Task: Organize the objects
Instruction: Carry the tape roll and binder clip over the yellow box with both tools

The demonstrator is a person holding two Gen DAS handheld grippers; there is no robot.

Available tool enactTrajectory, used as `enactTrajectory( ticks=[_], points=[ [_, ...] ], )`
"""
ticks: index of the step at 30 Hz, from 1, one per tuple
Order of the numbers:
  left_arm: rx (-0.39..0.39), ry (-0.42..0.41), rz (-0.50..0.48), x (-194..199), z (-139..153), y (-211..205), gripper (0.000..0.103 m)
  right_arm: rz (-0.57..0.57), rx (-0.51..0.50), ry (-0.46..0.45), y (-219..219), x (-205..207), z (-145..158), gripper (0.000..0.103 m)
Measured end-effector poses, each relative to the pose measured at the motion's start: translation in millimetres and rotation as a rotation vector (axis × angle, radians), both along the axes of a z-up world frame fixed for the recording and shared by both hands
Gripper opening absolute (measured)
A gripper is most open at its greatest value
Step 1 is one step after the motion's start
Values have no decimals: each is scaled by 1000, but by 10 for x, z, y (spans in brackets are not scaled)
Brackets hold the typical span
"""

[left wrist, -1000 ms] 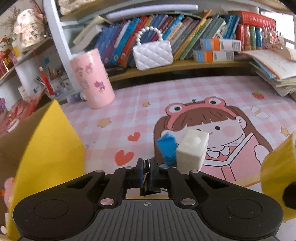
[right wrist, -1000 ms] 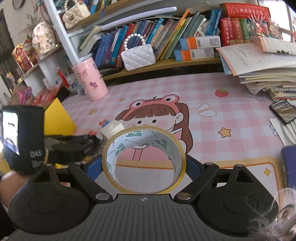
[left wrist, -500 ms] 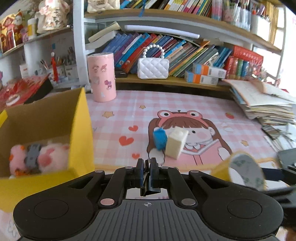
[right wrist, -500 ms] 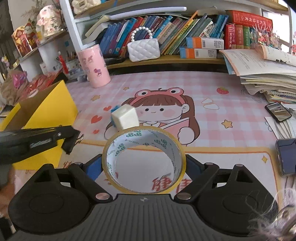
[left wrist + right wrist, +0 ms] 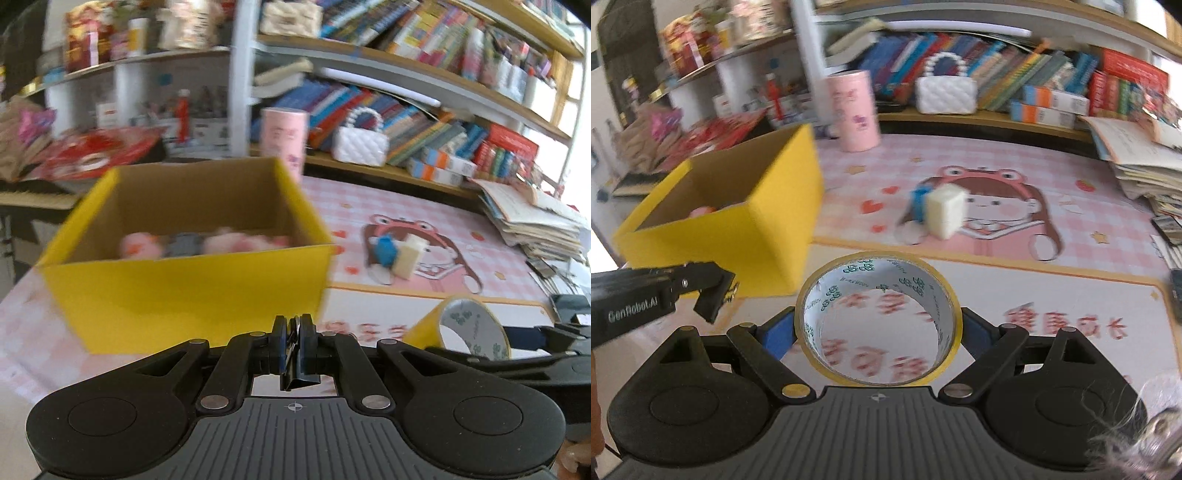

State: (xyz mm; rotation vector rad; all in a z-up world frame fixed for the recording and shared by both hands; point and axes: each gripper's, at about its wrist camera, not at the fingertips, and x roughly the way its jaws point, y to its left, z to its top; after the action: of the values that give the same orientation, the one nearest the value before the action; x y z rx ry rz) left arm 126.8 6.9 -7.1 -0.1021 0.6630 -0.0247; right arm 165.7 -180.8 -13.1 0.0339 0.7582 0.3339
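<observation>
The yellow box on the table holds blurred pink plush things. The right gripper's fingers pinch the tape roll near the box; the left gripper's fingers are pressed together on a small black clip.

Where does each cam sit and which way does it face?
Left wrist: on the left tool, shut on a small black clip, facing the yellow box; right tool at the right edge.
Right wrist: on the right tool, gripping the tape roll, facing the mat; left tool at left.
Shared: box, tape roll, white cube.
</observation>
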Motion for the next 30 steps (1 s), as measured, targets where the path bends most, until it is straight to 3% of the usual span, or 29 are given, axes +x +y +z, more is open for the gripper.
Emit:
enactTrajectory(
  ticks=[13,30],
  points=[
    [-43,-16,99,-743,40,807,5,135,-31,-26,935,-699,81,89],
    [-51,-56,55,-1088,112,1150,5,111,-32,-63,1338,-1135,133,89]
  ],
)
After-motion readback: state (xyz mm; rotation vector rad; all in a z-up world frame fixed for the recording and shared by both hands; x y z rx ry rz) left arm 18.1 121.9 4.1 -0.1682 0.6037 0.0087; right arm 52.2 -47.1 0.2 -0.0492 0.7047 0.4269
